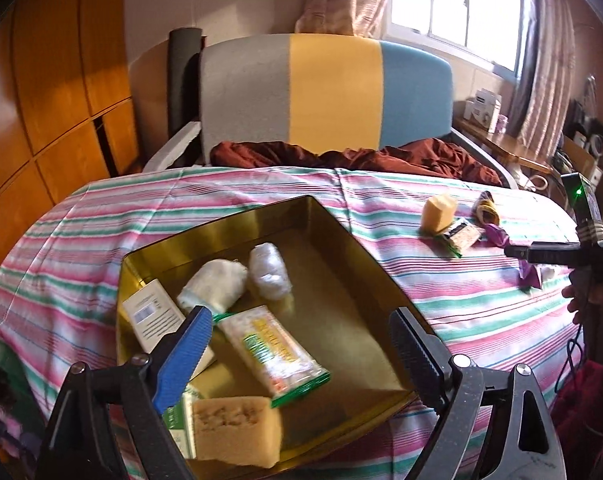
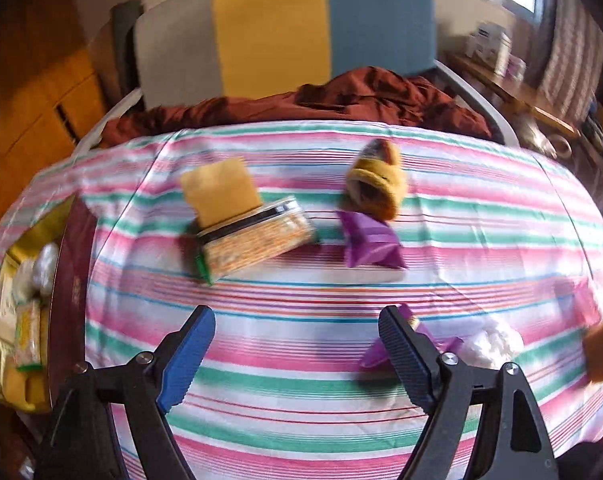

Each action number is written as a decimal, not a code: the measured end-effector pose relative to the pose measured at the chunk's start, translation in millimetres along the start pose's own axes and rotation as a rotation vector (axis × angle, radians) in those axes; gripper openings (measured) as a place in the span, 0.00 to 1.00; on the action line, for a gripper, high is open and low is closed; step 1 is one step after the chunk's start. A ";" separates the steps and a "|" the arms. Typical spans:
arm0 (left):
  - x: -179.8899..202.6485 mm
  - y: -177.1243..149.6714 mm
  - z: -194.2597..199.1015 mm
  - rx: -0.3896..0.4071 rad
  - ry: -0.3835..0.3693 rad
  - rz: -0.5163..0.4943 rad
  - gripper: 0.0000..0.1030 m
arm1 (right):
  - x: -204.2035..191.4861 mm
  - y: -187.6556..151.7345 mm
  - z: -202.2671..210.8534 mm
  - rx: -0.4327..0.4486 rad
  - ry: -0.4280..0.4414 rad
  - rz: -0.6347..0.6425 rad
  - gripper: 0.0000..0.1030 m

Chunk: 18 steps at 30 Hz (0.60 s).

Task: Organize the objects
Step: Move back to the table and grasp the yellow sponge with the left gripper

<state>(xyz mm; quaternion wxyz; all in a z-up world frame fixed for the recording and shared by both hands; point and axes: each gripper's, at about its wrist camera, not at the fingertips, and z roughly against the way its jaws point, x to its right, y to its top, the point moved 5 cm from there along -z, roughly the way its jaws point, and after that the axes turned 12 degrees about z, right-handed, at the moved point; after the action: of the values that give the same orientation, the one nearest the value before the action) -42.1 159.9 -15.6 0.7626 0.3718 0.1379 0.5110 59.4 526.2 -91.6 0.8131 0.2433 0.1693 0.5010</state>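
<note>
Striped cloth (image 2: 301,360) on table, tri-colour chair (image 1: 325,92) behind, both claws (image 1: 297,356) (image 2: 297,356) wide, empty.

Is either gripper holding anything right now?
No. The left gripper hangs open over the gold tin; the right gripper is open above the striped cloth.

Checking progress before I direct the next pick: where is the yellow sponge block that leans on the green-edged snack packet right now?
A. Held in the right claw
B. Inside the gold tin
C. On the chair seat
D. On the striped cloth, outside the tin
D: the yellow sponge block leans on the snack packet on the striped cloth, away from the gold tin; the right claw is open and holds nothing.
</note>
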 end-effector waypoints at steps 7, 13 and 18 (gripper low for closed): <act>54.7 12.9 -20.3 -0.034 -0.069 -0.078 0.88 | 61.7 -7.9 12.4 0.022 -0.045 -0.304 0.83; 109.8 17.4 -45.5 -0.086 -0.129 -0.165 0.88 | 80.8 -13.1 17.9 0.044 0.001 -0.422 0.83; 145.8 23.3 -69.0 -0.124 -0.162 -0.215 0.88 | 84.3 -13.7 23.3 0.069 0.022 -0.452 0.83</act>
<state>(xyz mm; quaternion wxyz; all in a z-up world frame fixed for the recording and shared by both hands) -34.4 322.6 -21.6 0.8431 0.3471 0.0829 0.4023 118.8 591.3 -82.8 0.8940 0.2214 0.2456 0.3024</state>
